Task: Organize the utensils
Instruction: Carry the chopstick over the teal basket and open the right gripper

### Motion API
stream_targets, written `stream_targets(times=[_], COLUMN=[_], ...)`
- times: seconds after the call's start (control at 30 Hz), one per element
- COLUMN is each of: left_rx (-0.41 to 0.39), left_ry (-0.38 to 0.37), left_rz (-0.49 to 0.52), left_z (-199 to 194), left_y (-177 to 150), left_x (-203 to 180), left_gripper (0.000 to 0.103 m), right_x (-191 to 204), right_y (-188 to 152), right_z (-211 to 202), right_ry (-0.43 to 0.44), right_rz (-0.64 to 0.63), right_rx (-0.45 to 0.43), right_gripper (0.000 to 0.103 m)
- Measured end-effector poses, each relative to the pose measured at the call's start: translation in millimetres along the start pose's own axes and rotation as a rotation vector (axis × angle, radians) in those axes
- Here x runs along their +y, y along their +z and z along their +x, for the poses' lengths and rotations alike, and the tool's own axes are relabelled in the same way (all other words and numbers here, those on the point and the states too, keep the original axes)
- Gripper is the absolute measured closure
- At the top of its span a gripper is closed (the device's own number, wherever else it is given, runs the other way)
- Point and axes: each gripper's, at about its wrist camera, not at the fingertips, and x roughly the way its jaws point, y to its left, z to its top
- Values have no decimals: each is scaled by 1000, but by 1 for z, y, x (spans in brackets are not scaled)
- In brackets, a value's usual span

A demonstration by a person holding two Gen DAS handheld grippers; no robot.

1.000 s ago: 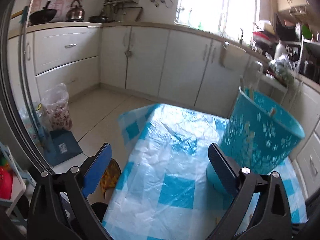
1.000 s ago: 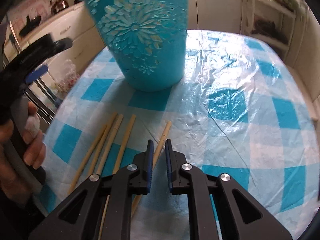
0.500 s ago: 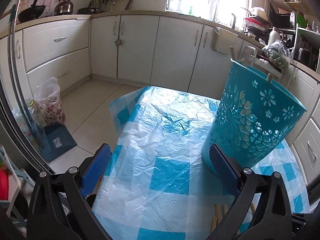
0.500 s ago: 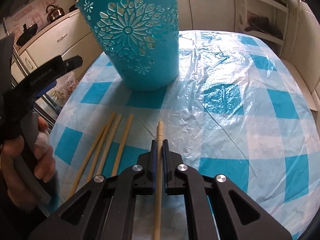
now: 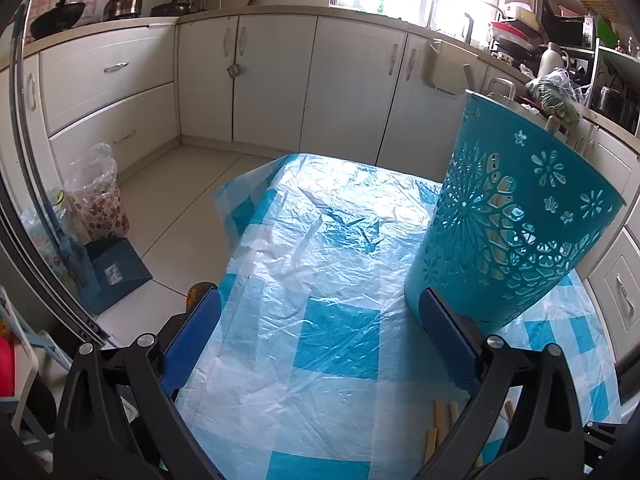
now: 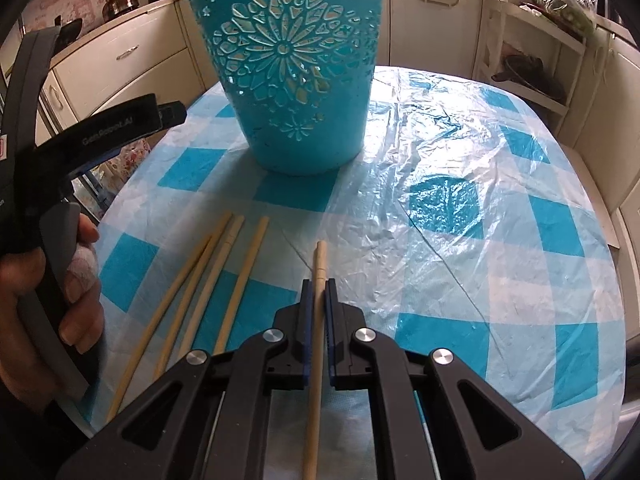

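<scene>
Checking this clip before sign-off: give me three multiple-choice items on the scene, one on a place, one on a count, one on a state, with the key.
1. Where does the basket stand?
A. on the floor
B. on the checked tablecloth, beyond the chopsticks
C. on the counter

2. How many chopsticks lie loose left of the gripped one?
A. one
B. four
C. seven

3. What is the right gripper doing?
A. shut on a chopstick
B. open over the basket
C. shut on nothing

Key: 1 B, its base sits on the cloth; 2 B, four sticks lie side by side; 3 A, both pads press one stick, while the left gripper is open.
</scene>
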Motion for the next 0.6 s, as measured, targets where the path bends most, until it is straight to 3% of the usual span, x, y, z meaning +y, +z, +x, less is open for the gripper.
stream_targets(times=[0.43, 0.6], left_rx=[48, 65], left_ry=[2, -2], left_rz=[-20, -36], left_z=[11, 14], left_y=[-1, -2], left_x=[3, 5], left_gripper=[8, 8], right_x=[-10, -19], right_y=[-2, 0], right_z=[-1, -9], right_ry=[50, 142], right_rz=[65, 134], right_rx=[-26, -41], right_gripper=[97, 97])
